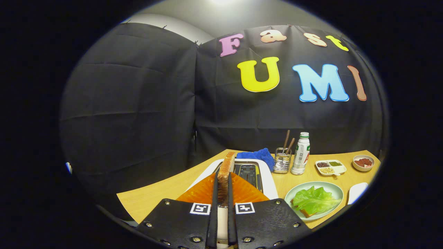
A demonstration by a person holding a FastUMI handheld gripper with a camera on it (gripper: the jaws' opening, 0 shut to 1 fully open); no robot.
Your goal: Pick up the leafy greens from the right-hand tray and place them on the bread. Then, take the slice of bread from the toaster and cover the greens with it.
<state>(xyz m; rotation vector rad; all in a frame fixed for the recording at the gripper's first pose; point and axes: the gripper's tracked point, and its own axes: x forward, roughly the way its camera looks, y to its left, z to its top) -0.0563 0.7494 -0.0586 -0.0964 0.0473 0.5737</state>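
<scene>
The gripper is nearly closed, both fingers pressing one bread slice upright above the toaster, which has two slots. At four o'clock, one plate holds one lettuce leaf on bread

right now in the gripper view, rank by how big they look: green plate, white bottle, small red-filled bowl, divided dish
1. green plate, clearly largest, though also nearest.
2. white bottle.
3. divided dish.
4. small bowl, close to the dish; it sits about as far back, so this order is unsure.
The gripper is shut on the bread slice.
</scene>
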